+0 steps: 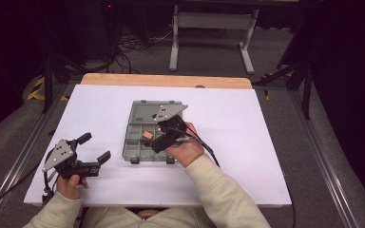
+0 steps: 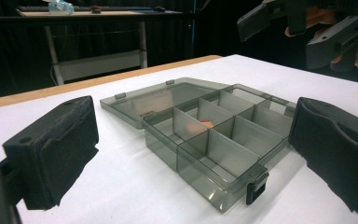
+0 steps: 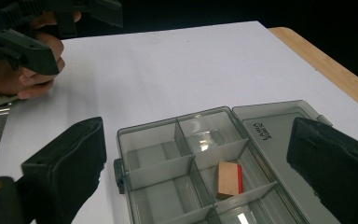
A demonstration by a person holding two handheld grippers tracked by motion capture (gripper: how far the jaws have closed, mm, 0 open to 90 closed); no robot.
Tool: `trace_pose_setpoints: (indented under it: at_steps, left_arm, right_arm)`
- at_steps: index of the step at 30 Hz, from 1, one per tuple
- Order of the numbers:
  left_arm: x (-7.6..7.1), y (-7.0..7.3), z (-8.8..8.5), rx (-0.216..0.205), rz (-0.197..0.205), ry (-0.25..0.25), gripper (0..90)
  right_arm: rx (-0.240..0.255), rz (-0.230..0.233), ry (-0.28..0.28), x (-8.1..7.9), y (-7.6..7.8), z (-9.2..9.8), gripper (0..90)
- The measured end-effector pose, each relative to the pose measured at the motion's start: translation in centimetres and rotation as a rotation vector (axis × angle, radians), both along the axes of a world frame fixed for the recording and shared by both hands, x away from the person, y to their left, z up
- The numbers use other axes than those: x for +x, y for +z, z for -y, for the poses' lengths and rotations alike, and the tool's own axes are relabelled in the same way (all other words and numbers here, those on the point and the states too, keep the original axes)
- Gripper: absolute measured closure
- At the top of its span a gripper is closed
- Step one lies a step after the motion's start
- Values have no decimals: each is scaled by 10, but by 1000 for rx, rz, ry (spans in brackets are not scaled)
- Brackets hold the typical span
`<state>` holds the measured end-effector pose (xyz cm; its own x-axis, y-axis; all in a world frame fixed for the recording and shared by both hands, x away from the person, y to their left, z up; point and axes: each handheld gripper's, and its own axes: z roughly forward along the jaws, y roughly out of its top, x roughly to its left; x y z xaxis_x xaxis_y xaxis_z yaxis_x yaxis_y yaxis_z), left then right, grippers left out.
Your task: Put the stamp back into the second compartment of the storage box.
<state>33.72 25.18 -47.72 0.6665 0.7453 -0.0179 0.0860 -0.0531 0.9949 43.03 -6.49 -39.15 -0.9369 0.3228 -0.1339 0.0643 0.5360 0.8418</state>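
Table (image 1: 247,156) under white sheeting carries one grey compartment box (image 1: 136,124), lid flung back flat on the far side, as the high view has it. One small wooden block (image 1: 148,135) lies in a middle compartment, just beside the right gripper (image 1: 155,142), which hangs over the box's right half with its jaws apart and nothing between them. The left gripper (image 1: 96,148) is held near the table's front left corner, well apart from the box, its two jaws spread wide and empty. From the left gripper view, two black padded jaws frame the box (image 2: 214,149); a sliver of the block (image 2: 207,123) shows behind a divider, one black latch sits on the near wall, and the right gripper (image 2: 303,32) hovers above the far end. From the right gripper view, two pads stand wide on either side of the box (image 3: 168,163). The block (image 3: 228,178), red along one edge, rests alone in its compartment, touching neither pad. The left gripper (image 3: 51,35) shows at the upper left, its jaws open.
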Motion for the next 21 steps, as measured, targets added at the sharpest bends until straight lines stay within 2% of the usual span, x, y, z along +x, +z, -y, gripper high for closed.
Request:
trace_pose_setpoints:
  at_steps: [9, 21]
  left_arm:
    - [0, 0, 0, -5, -4, 0, 23]
    - [0, 0, 1, -5, -4, 2, 23]
  right_arm:
    - [10, 1, -2, -9, 8, 9, 17]
    - [79, 46, -34, -30, 19, 46, 15]
